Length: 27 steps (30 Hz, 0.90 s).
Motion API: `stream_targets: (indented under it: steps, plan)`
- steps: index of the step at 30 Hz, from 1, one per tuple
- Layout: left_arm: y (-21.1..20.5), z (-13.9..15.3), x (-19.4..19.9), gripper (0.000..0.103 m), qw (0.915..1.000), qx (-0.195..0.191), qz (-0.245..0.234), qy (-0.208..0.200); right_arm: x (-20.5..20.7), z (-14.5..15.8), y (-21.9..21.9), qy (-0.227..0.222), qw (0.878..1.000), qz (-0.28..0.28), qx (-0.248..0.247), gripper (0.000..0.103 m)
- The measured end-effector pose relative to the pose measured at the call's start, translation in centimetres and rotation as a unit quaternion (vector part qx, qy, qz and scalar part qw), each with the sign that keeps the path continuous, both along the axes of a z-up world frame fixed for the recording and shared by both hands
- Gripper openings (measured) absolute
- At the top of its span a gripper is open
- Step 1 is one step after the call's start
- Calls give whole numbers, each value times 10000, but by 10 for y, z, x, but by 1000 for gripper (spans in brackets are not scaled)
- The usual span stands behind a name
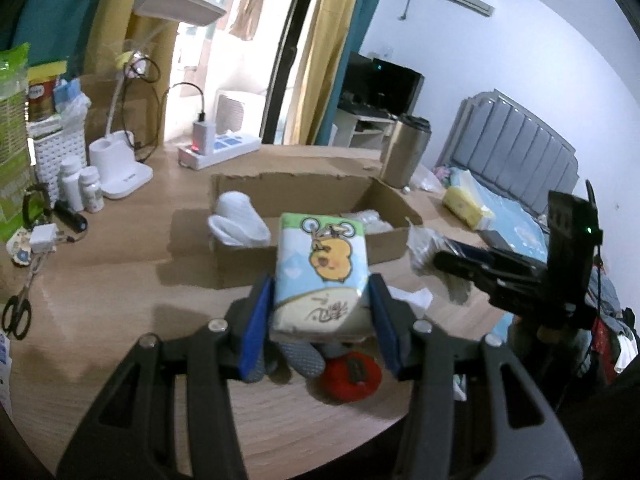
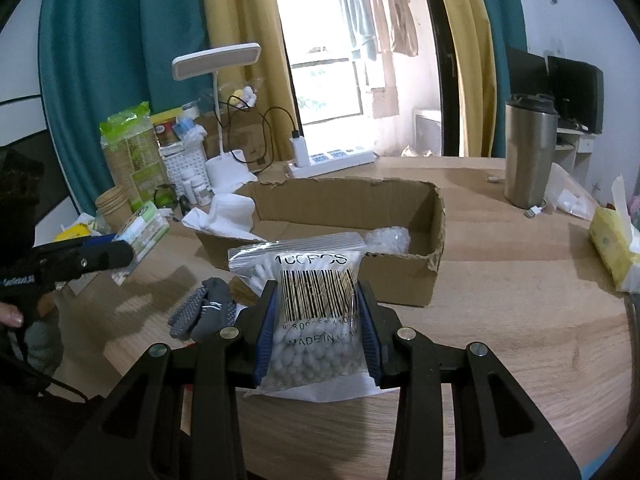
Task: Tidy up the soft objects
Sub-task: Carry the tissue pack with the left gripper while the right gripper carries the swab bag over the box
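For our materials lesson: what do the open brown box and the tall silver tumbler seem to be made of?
Open brown box: corrugated cardboard, matte; torn, ragged rim with fluting exposed.
Tall silver tumbler: probably brushed stainless steel; dull metallic sheen, dark lid that looks plastic.

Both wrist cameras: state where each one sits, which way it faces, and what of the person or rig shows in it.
Left wrist: sits behind the left gripper, tilted down over the table toward the cardboard box; its fingers clamp a tissue pack; the right gripper shows at right.
Right wrist: sits behind the right gripper, facing the same box and window; it clamps a cotton swab bag; left gripper and a fingertip at left.
Shared: box, desk lamp, steel tumbler, gloves.
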<state>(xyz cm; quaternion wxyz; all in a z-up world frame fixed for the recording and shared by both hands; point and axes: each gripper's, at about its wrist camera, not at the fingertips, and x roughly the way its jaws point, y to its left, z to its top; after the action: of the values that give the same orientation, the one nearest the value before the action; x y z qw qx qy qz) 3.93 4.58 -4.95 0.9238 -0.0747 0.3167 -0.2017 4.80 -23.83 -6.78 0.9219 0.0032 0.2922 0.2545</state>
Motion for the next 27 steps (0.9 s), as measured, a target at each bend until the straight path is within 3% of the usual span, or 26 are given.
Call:
stream_targets:
  steps: [18,27]
  plan:
    - [2,7,22,49,9993,-185,136,-289,5,19,14,-248,9995,177,66,40]
    - [-1,0,45,49,9996,-208,96,-168,22,29,18,-351,9991,206,83,40]
